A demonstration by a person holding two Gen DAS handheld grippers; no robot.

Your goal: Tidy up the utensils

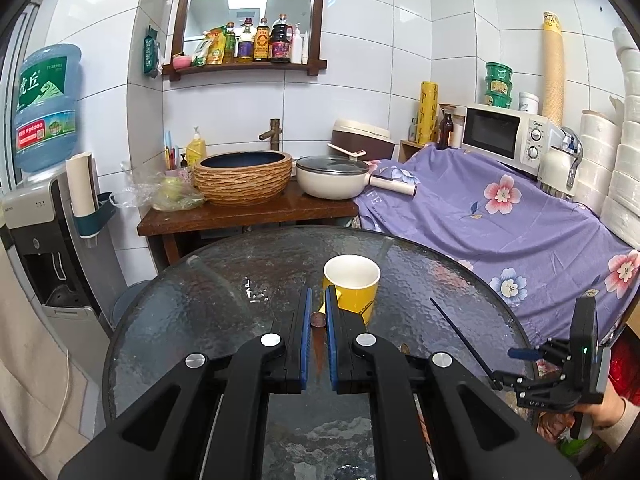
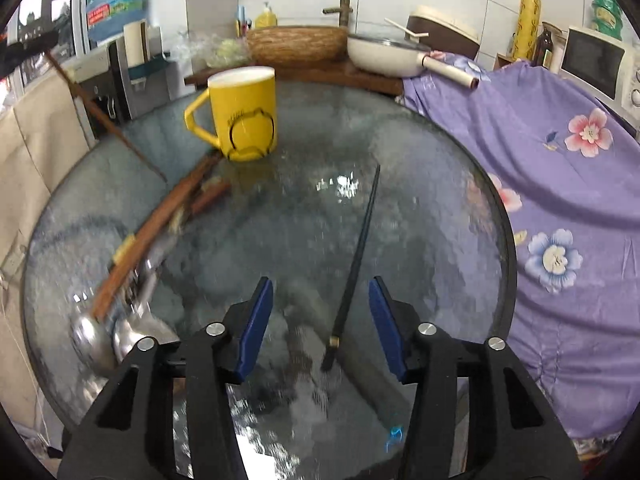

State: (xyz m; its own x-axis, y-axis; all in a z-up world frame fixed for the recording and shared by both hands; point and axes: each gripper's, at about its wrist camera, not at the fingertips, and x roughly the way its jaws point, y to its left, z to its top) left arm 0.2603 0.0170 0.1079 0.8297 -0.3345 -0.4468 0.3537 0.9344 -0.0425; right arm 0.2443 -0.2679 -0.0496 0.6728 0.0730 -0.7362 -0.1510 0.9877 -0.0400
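Glass table (image 2: 460,208), yellow mug (image 2: 244,114), black chopstick (image 2: 356,256)

Left wrist view: low over the near tabletop (image 1: 192,304) edge, facing the tiled wall. Right wrist view: close, tilted downward. Shared: tabletop (image 2: 440,216), yellow mug (image 1: 352,284) (image 2: 244,114), black chopstick (image 1: 460,336) (image 2: 356,256).

I see a table (image 2: 460,184) of textured glass, glossy and dimpled, throwing glare. The yellow mug (image 2: 246,114) looks like glazed ceramic, smooth and shiny. The black chopstick (image 2: 356,256) is matt, with a thin metal-looking band near one end. By the table's left edge lie brown wooden handles (image 2: 160,216) and polished metal spoon bowls (image 2: 120,332). My gripper pads (image 2: 256,320) look matt blue rubber.
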